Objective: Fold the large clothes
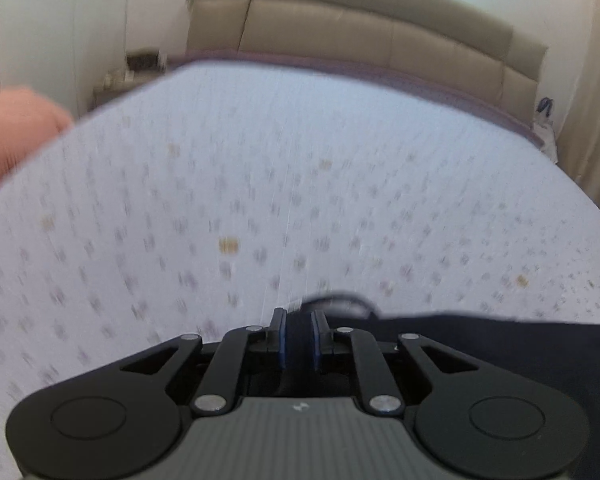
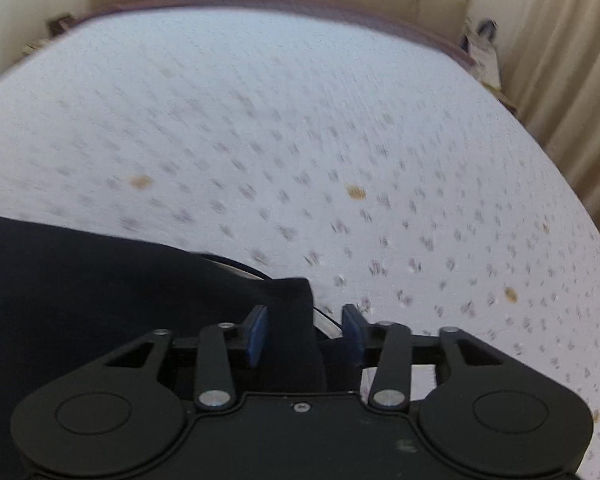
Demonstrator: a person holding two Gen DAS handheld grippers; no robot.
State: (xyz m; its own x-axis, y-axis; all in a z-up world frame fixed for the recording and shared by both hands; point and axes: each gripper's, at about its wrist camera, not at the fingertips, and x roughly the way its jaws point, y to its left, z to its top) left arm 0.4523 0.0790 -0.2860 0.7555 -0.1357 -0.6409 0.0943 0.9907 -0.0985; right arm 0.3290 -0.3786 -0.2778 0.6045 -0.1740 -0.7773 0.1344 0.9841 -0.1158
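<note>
Bed (image 1: 260,184) fills both views: white cover with small grey-purple print and a few orange marks, all motion-blurred. Beige padded headboard (image 1: 340,36) along the far edge, white wardrobe doors (image 1: 40,20) far left, beige curtain (image 2: 560,60) on the right.

Dark navy garment (image 2: 80,300) lies on the bed at the near edge. In the right wrist view it covers the lower left and a fold of it runs up between the fingers. In the left wrist view it spreads out to the right of the tongs, flat on the cover.

Left tongs (image 1: 299,338): nearly pressed together, only a narrow gap between the blue pads, a thin strip of the dark garment pinched in that gap.

Right tongs (image 2: 305,330): spread, pads (image 2: 257,334) standing well apart. The garment fold sits between them, close against the left pad, clear of the right one, so not clamped.

A blurred pink-orange shape (image 1: 16,128) at the left edge of the left wrist view; can't tell what it is.
</note>
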